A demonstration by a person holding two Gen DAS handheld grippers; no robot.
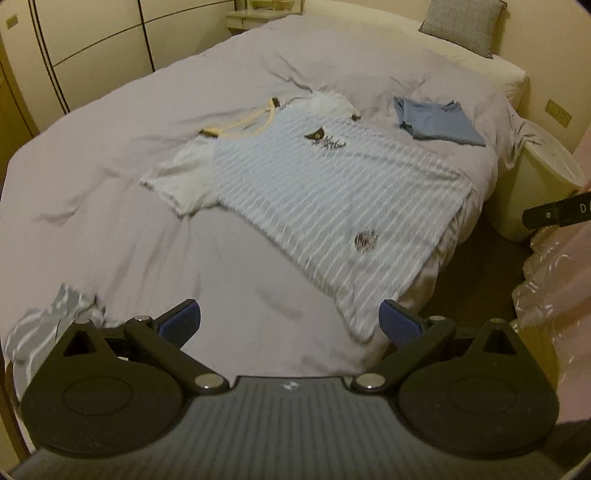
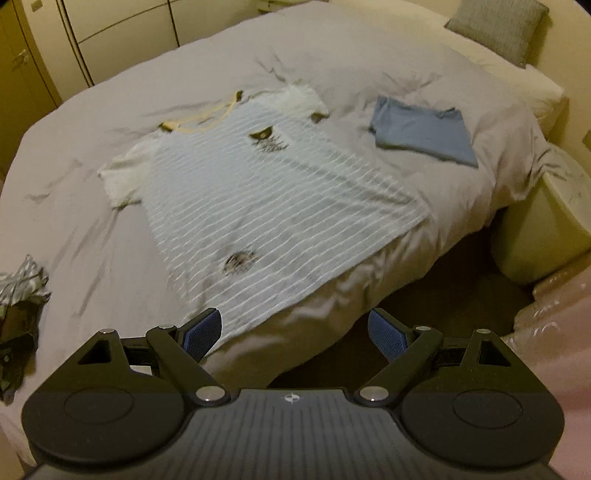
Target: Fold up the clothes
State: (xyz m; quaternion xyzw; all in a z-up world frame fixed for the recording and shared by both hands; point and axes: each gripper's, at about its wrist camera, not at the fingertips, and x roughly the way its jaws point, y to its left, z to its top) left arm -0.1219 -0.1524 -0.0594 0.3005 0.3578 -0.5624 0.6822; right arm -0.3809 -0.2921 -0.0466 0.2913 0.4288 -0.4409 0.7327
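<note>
Crumpled garment: grey-striped, bunched at the bed's near left edge.
Bed: lilac-grey cover, creased.
Striped T-shirt: spread flat mid-bed, yellow collar far left, hem toward the near right edge.
Left gripper: jaws spread wide, empty, above the hem.
Folded blue garment: far right, apart from the shirt.
Right gripper: jaws spread wide, empty, by the near hem corner.
Pillow: far right.

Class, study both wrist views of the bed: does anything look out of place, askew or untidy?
Yes. The striped T-shirt lies askew, its hem corner hanging past the bed edge. A crumpled striped garment sits bunched at the near-left edge, unlike the neatly folded blue shirt.
</note>
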